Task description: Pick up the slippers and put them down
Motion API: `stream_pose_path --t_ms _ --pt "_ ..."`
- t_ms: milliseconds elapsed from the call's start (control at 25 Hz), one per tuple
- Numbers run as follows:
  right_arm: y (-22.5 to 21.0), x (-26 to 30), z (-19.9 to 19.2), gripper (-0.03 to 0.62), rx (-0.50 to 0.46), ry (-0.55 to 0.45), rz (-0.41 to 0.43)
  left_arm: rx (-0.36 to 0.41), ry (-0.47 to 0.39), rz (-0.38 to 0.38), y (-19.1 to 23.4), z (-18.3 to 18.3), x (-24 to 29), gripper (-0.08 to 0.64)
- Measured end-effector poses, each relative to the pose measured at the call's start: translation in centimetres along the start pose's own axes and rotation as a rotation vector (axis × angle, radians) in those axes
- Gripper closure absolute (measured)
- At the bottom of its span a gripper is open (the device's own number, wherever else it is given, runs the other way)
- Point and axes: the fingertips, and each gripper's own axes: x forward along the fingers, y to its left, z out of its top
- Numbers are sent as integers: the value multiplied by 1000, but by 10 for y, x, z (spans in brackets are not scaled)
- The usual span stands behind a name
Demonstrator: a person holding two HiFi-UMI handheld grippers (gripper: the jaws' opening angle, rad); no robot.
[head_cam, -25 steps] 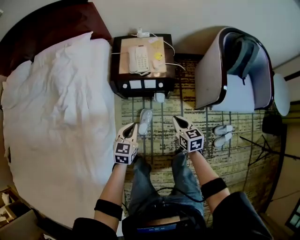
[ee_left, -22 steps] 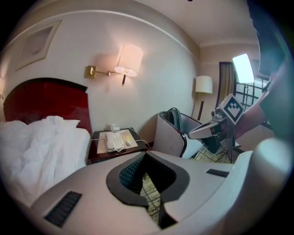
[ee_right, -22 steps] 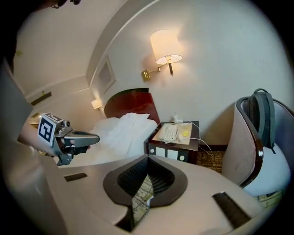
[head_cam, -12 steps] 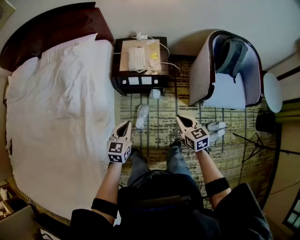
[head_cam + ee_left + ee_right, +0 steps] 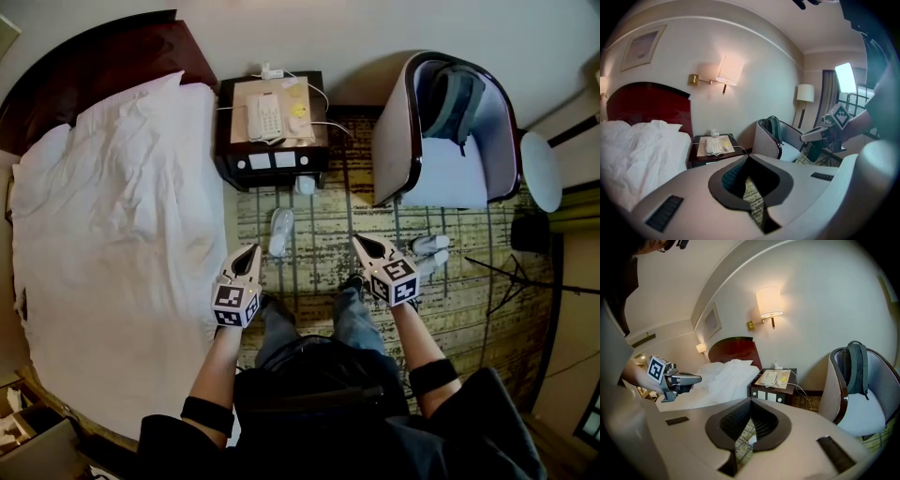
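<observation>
A white slipper [image 5: 280, 232] lies on the patterned carpet in front of the nightstand, and a second white slipper [image 5: 305, 186] lies against the nightstand's base. Another white pair [image 5: 429, 253] sits on the carpet below the armchair, just right of my right gripper. My left gripper [image 5: 251, 252] hovers above the carpet to the left of the first slipper, shut and empty. My right gripper [image 5: 360, 243] hovers to that slipper's right, also shut and empty. In the left gripper view my left gripper [image 5: 749, 158] points toward the nightstand. In the right gripper view my right gripper [image 5: 751, 402] does the same.
A bed with white bedding [image 5: 112, 216] fills the left. The dark nightstand [image 5: 272, 127] carries a telephone [image 5: 263, 115] and cables. An armchair [image 5: 441, 141] holds a backpack [image 5: 452, 103]. A round side table [image 5: 541, 171] and a tripod [image 5: 511, 281] stand at right. The person's legs [image 5: 319, 328] stand on the carpet.
Both grippers have risen away from the carpet as the person straightens up, and the room looks smaller in the head view. The jaws stayed shut; the slippers have not moved.
</observation>
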Motion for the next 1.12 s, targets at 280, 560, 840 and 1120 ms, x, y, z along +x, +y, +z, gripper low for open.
stream_pose_path --t_ms 280,560,840,1120 --pt "6 7 -2 591 3 5 35 3 13 4 -2 -7 9 557" --pt "6 16 -3 591 -6 9 106 13 31 24 -14 -5 20 557" --pt "17 68 -19 591 -66 70 156 -39 94 -22 6 -27 46 557" --pt "21 125 -50 591 -23 125 61 -159 232 -121 45 -96 97 506"
